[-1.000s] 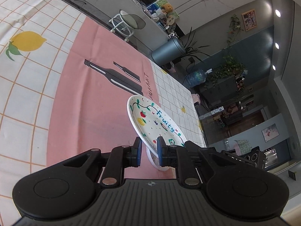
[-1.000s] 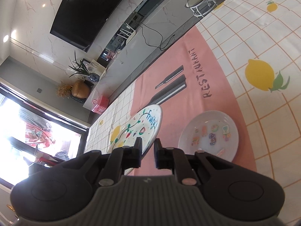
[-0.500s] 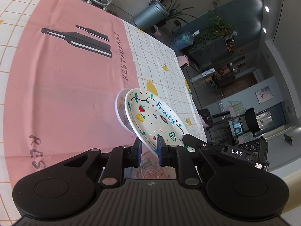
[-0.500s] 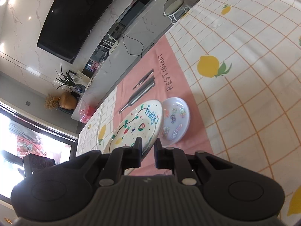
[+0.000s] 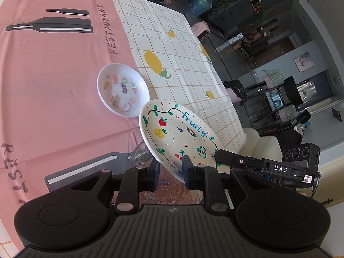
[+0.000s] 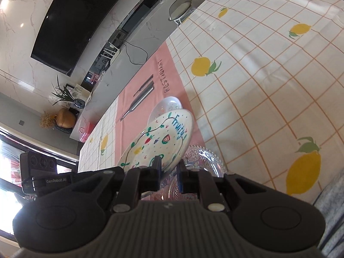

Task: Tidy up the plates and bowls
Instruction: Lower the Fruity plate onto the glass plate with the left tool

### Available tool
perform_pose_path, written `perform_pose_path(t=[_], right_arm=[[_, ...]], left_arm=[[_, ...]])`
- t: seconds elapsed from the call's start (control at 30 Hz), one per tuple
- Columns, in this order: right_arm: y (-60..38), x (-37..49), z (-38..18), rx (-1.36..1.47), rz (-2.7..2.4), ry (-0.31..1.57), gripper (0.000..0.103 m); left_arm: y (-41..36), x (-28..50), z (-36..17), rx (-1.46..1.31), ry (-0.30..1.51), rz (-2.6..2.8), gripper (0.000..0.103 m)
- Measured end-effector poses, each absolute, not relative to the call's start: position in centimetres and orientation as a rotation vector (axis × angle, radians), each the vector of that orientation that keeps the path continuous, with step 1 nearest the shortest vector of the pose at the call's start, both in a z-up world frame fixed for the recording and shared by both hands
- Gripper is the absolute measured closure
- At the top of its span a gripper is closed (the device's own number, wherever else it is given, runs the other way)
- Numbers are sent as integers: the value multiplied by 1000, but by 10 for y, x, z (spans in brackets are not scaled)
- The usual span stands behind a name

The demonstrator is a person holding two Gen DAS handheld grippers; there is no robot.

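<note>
A white "Fruity" plate [image 5: 178, 137] with painted fruit is held tilted above the table by both grippers. My left gripper [image 5: 171, 168] is shut on its near rim. My right gripper [image 6: 168, 169] is shut on the opposite rim of the plate [image 6: 159, 142]; its finger also shows in the left wrist view [image 5: 234, 160]. A small white dish [image 5: 122, 90] with stickers sits on the pink runner [image 5: 53, 86] beyond the plate, also seen in the right wrist view [image 6: 166, 105]. A clear patterned glass plate [image 6: 204, 161] lies on the table under the held plate.
The table has a white lemon-print cloth [image 6: 268, 75] beside the pink runner. The table's edge [image 5: 223, 81] drops to chairs and room furniture. A stool [image 6: 179, 6] stands past the far end.
Both grippers have carried the Fruity plate back from the small sticker dish toward the near end. The glass plate has come into view beneath it.
</note>
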State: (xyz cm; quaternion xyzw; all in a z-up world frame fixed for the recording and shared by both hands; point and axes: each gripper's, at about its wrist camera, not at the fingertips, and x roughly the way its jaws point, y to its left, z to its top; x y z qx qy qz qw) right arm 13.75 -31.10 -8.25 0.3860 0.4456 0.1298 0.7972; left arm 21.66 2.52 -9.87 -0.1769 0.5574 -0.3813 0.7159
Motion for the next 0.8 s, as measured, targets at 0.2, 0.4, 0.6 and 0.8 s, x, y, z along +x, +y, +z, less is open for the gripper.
perform_pose_path(t=[0.2, 0.4, 0.6, 0.8], right_arm=[[-315, 122, -86, 867, 269, 964, 90], [-316, 108, -86, 897, 287, 959, 89], [-315, 94, -88, 941, 286, 958, 89], [-311, 87, -94, 967, 272, 978, 89]], left_arm=[[21, 210, -98, -330, 1220, -902, 76], [19, 207, -95, -283, 1217, -936, 76], [10, 209, -97, -202, 1247, -982, 72], [6, 217, -108, -173, 1298, -1005, 70]])
